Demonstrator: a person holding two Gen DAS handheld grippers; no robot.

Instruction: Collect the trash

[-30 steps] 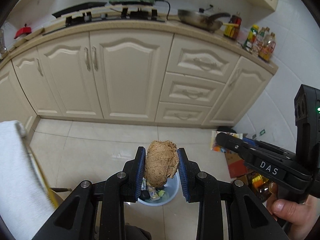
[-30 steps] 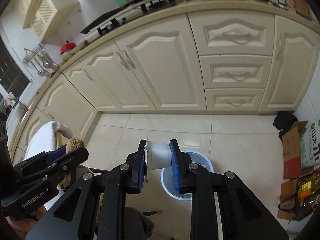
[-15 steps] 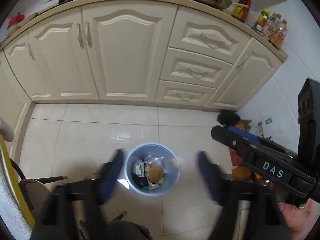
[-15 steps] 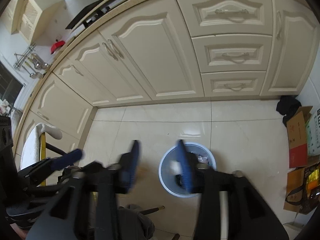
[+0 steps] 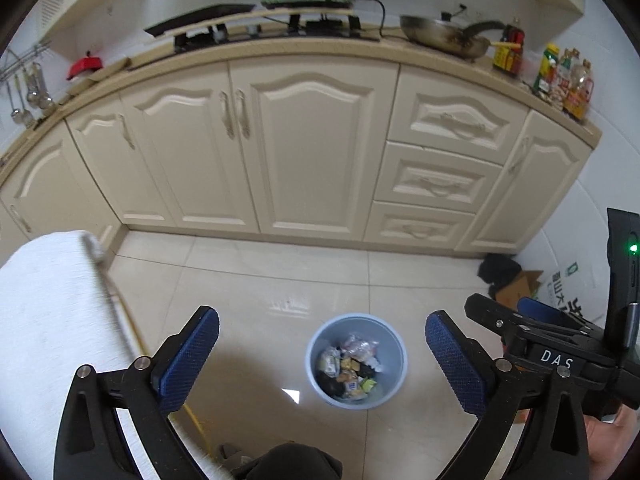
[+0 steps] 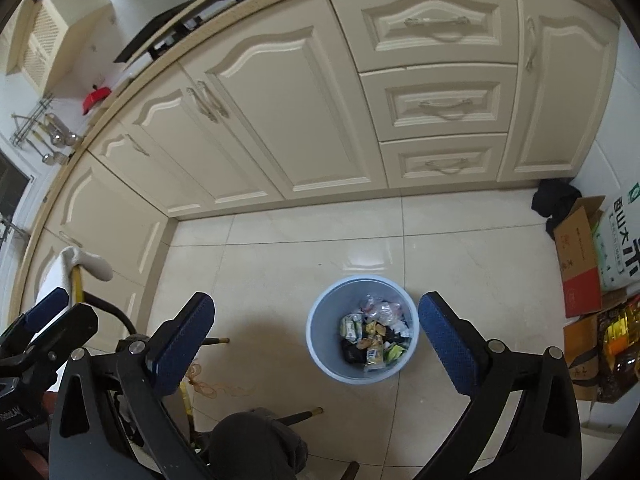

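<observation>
A pale blue trash bin [image 5: 390, 338] stands on the tiled floor, holding wrappers and scraps [image 5: 352, 368]. It also shows in the right wrist view [image 6: 322, 326] with the trash [image 6: 374, 336] inside. My left gripper [image 5: 322, 350] is open and empty, high above the bin. My right gripper [image 6: 316, 336] is open and empty, also above the bin. The right gripper shows at the right edge of the left wrist view [image 5: 516, 320]. The left gripper shows at the left edge of the right wrist view [image 6: 48, 316].
Cream kitchen cabinets [image 5: 312, 152] line the back, with a counter carrying a wok [image 5: 444, 40] and bottles [image 5: 564, 80]. Cardboard boxes and a sack [image 6: 600, 256] sit at the right wall. A white-covered table [image 5: 44, 320] is at the left. Chair legs [image 6: 296, 416] lie below.
Both grippers opened. The brown lump from the left gripper and the white cup from the right gripper dropped out of the jaws toward the bin.
</observation>
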